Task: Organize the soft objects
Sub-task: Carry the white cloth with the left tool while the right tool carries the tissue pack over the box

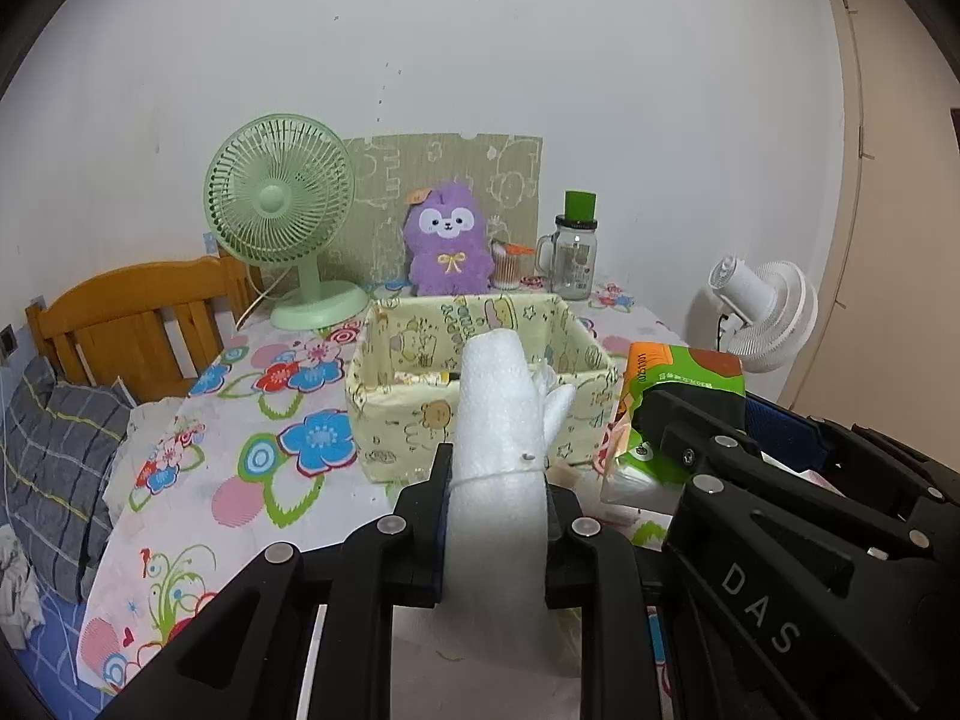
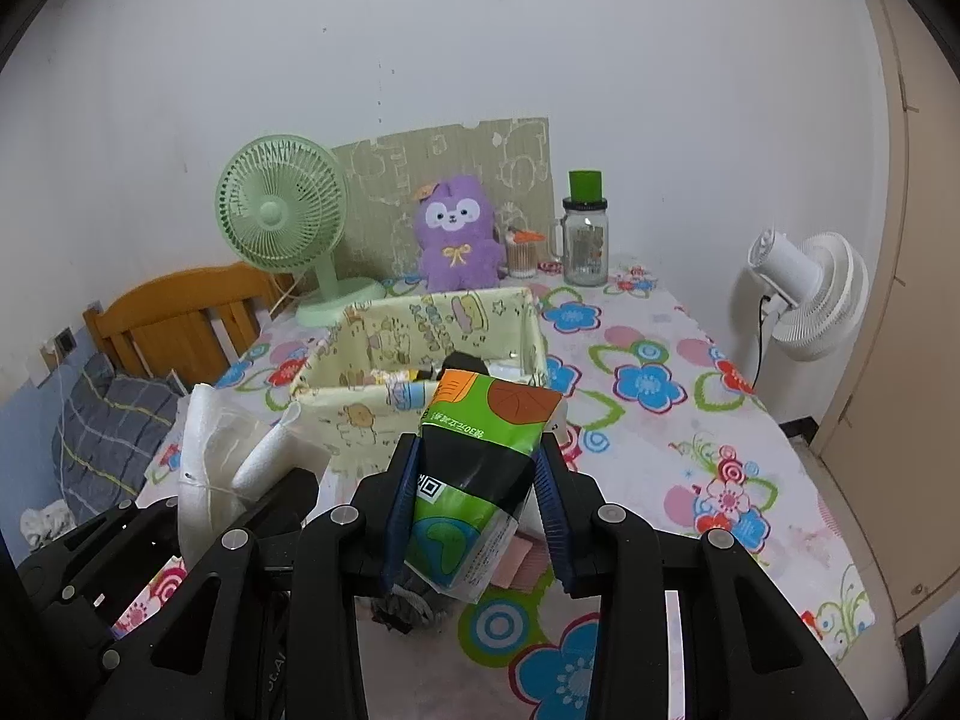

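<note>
My left gripper (image 1: 498, 492) is shut on a rolled white foam sheet (image 1: 501, 420) and holds it upright just in front of the yellow fabric storage box (image 1: 408, 402). My right gripper (image 2: 477, 474) is shut on a green tissue pack (image 2: 480, 438) and holds it near the box's front right corner (image 2: 336, 414). The foam roll also shows at the left of the right wrist view (image 2: 210, 450). The tissue pack shows at the right of the left wrist view (image 1: 678, 384). Small items lie inside the box, partly hidden.
A purple plush toy (image 1: 447, 240), a green desk fan (image 1: 282, 210), a glass jar with a green lid (image 1: 576, 252) and a cotton swab cup (image 1: 507, 267) stand at the table's back. A white fan (image 2: 810, 294) stands right of the table. A wooden bed (image 1: 138, 312) is on the left.
</note>
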Demonstrator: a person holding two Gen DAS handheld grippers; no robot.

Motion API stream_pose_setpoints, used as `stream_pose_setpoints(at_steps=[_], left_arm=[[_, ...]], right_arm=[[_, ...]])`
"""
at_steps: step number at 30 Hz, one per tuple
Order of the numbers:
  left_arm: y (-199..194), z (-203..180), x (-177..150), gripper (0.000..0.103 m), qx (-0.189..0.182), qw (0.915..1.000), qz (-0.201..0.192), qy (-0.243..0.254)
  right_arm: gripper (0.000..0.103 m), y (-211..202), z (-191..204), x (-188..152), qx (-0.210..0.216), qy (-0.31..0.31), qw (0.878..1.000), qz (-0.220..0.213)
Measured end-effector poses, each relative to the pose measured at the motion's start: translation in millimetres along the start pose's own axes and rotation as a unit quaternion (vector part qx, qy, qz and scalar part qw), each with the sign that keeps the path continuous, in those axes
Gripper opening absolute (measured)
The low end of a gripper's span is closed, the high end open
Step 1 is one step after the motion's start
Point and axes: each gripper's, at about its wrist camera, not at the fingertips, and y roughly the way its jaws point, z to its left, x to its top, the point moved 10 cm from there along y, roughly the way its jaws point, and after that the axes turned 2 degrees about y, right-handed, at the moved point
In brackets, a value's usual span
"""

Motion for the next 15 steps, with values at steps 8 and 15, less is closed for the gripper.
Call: stream_pose_setpoints(at_steps=[8,15], left_arm=[[0,0,18,0.018,-0.001,1.0000,-0.009,0.001],[7,1,27,0.018,-0.003,1.0000,-0.009,0.001]], right_arm=[[0.040,-2,1,17,0.002,-0.003,1.000,-0.009],[0.040,7,2,29,0.006,-0.002,1.000,-0.010]])
